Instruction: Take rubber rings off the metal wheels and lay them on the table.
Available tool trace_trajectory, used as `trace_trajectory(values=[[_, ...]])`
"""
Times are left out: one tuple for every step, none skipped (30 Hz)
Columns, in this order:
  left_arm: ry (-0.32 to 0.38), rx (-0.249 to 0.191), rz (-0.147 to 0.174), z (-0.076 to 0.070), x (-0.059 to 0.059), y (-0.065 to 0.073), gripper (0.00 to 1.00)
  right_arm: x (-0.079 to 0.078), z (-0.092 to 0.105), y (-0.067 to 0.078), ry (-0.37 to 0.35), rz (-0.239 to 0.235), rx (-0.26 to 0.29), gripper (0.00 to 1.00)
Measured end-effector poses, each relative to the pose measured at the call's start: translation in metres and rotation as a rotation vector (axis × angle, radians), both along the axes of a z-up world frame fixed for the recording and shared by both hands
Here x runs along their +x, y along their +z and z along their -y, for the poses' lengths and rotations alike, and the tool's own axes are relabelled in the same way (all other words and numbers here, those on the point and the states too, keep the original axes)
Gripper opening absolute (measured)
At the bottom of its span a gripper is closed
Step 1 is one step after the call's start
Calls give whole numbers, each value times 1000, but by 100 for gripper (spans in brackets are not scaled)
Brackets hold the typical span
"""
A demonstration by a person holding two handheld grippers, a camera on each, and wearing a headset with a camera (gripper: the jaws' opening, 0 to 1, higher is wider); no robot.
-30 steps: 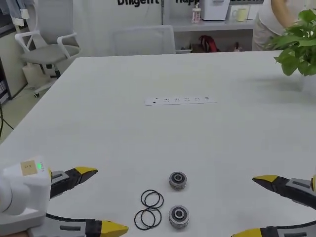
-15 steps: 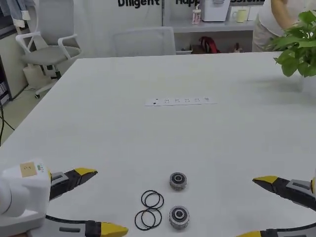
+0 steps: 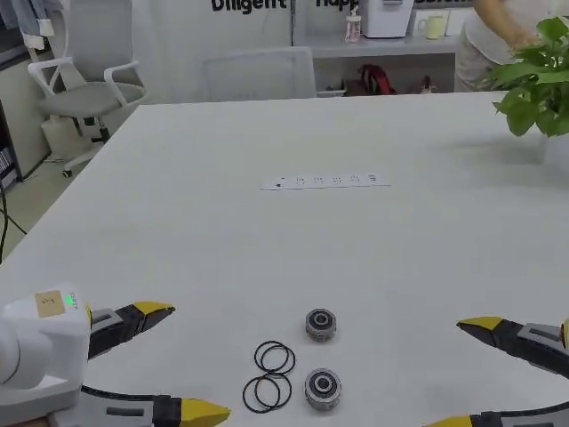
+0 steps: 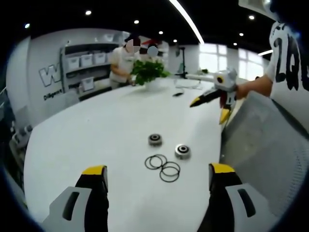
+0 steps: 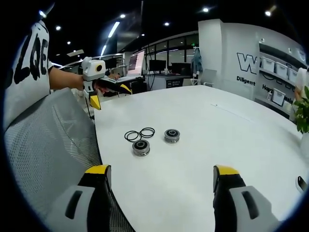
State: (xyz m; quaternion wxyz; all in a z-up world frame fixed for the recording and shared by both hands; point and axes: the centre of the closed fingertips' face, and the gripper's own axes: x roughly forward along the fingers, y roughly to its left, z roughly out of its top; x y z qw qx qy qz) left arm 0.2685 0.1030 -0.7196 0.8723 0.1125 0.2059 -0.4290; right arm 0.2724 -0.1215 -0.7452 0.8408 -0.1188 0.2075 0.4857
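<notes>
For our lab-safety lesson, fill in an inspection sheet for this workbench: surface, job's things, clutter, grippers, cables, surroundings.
Surface: pale grey table, no spills seen.
Job's things: far round metal wheel and near round metal wheel, apart; thin black rubber rings lie flat beside them in overlapping loops.
Clutter: flat white strip with dark marks, mid-table.
Grippers: left gripper and right gripper, yellow-tipped, both open, holding nothing, one on either side of the wheels.
Cables: thin dark cord beyond the table's left edge.
Surroundings: green leafy plant, grey office chair, person near shelves.
</notes>
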Motion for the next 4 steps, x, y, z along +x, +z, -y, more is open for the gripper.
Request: trace_trajectory(values=[[0, 0, 1, 0, 0, 0, 87, 0, 0, 0, -1, 0, 0, 84], [0, 0, 0, 0, 0, 0, 87, 0, 0, 0, -2, 1, 0, 84], [0, 0, 0, 0, 0, 0, 87, 0, 0, 0, -3, 1, 1, 84], [0, 1, 1, 0, 0, 0, 87, 0, 1, 0, -4, 0, 1, 84]])
